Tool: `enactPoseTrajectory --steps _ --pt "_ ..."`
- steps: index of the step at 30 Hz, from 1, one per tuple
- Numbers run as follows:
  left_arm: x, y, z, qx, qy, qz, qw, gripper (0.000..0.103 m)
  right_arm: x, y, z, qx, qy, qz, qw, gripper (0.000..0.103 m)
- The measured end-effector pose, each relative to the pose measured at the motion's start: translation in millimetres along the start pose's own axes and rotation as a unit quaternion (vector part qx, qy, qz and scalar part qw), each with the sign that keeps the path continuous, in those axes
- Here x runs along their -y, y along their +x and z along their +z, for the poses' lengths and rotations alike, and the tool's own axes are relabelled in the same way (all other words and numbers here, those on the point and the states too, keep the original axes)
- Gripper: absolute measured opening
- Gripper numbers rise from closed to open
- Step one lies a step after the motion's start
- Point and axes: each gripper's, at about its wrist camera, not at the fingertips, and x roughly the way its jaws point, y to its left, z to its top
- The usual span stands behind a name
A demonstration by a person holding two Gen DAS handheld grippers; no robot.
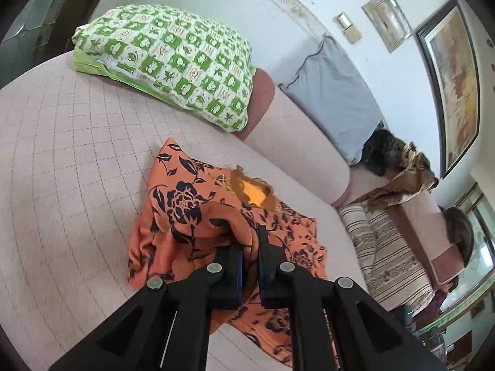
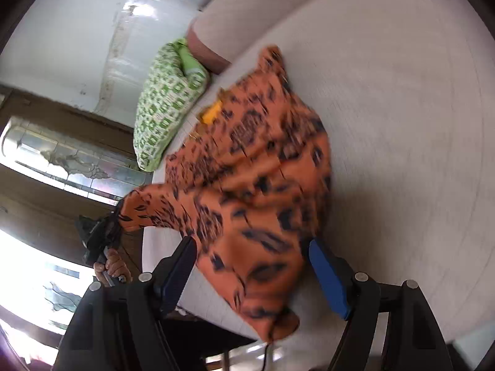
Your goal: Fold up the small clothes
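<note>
An orange garment with a dark flower print lies crumpled on the pale quilted sofa seat. Its neck opening shows a yellow lining. My left gripper is shut on a fold of the garment and lifts it a little. In the right wrist view the garment is blurred. My right gripper is open, its blue-padded fingers on either side of the garment's near edge. The left gripper shows there holding a sleeve end at the sofa's edge.
A green and white patterned pillow lies at the far end of the seat. A grey cushion, a dark and tan cloth and a striped pillow sit along the backrest. The sofa's front edge is near.
</note>
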Motion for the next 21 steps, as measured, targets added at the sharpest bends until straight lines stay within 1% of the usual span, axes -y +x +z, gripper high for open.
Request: enactPoseTrajectory --steps 1,2,4,5,6,7,8,9,10,11,13,15,16,17,18,19,21 --pt "1 -5 -3 0.004 -0.005 -0.002 1.0 0.007 4 7 -3 -0.011 0.013 0.0 1.0 0.078" --pt "1 -9 -6 0.006 -0.011 -0.005 0.9999 0.007 7 17 -10 -0.019 0.027 0.012 0.999 0.078" --pt "1 -16 -11 0.01 -0.018 -0.005 0.9998 0.007 2 35 -14 -0.032 0.026 0.031 0.999 0.077" --pt "1 -21 -15 0.012 -0.019 -0.004 0.9997 0.007 -5 46 -19 -0.043 0.016 0.03 0.998 0.069" --pt "1 -25 -17 0.013 -0.019 -0.003 0.9997 0.007 -9 52 -24 -0.053 0.009 0.027 0.998 0.045" --pt "0 -30 -19 0.015 -0.019 -0.003 0.9997 0.007 -16 59 -29 -0.066 -0.006 0.021 0.998 0.03" --pt "-1 -35 -20 0.016 -0.018 0.0 0.9997 0.007 -24 63 -32 -0.073 -0.029 0.005 0.997 0.023" --pt "-2 -41 -21 0.016 -0.017 0.002 0.9997 0.007 -34 63 -34 -0.067 -0.057 -0.016 0.996 0.015" --pt "-4 -44 -21 0.016 -0.016 0.003 0.9997 0.007 -41 60 -32 -0.057 -0.074 -0.018 0.995 0.011" --pt "-5 -48 -19 0.014 -0.016 0.007 0.9998 0.007 -48 54 -27 -0.043 -0.082 -0.004 0.996 0.01" --pt "-8 -52 -11 0.01 -0.014 0.013 0.9998 0.007 -61 38 -8 -0.001 -0.089 0.028 0.996 0.008" --pt "-10 -48 6 0.0 -0.018 0.018 0.9997 0.007 -75 21 30 0.05 -0.092 0.049 0.993 0.008" --pt "-12 -44 16 -0.004 -0.024 0.022 0.9995 0.007 -78 19 46 0.064 -0.089 0.057 0.992 0.008" --pt "-14 -39 26 -0.007 -0.032 0.025 0.9992 0.007 -80 16 68 0.08 -0.084 0.068 0.991 0.008" --pt "-17 -27 44 -0.01 -0.046 0.029 0.9984 0.007 -83 16 96 0.099 -0.078 0.073 0.989 0.008" --pt "-20 -19 54 -0.012 -0.053 0.033 0.998 0.008 -84 19 119 0.114 -0.068 0.073 0.988 0.008" --pt "-31 19 87 -0.022 -0.076 0.06 0.995 0.008 -80 36 176 0.128 -0.02 0.079 0.988 0.009"
